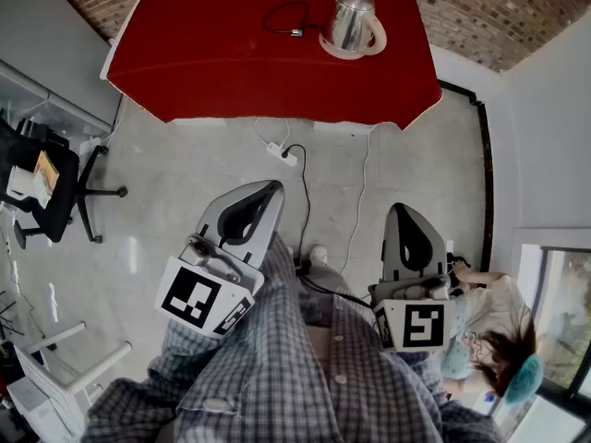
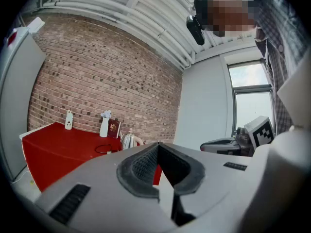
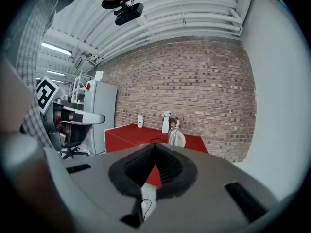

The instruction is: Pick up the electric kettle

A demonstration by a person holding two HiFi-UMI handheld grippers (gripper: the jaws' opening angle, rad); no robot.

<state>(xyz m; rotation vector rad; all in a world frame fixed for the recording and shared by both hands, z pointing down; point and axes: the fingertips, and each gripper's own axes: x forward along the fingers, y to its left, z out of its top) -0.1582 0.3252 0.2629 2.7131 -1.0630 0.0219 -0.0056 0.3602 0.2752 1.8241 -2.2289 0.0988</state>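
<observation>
Steel electric kettle [image 1: 352,18] stands upright on its pale base at the far right of the red table [image 1: 212,63], with a black cord [image 1: 286,15] beside it. A white vase [image 2: 104,126] holds flowers by the brick wall [image 2: 107,76]. Left gripper [image 1: 271,188] and right gripper [image 1: 404,209] are closed and empty, well apart from the kettle, over the grey floor [image 1: 185,183].

L gripper [image 1: 265,195] & R gripper [image 1: 404,218] both w/ jaws together, held over the floor [image 1: 185,183]. Well ahead of both jaws, the electric kettle [image 1: 352,17] stands upright on its base [image 1: 340,52] on the red tabletop [image 1: 203,53], closer to R's line. Black cord [image 1: 284,17] loops just left of it. White power strip [image 1: 283,153] lies on the floor btwn jaws & tabletop. Office chair [image 1: 51,187] stands far left of L jaws.
</observation>
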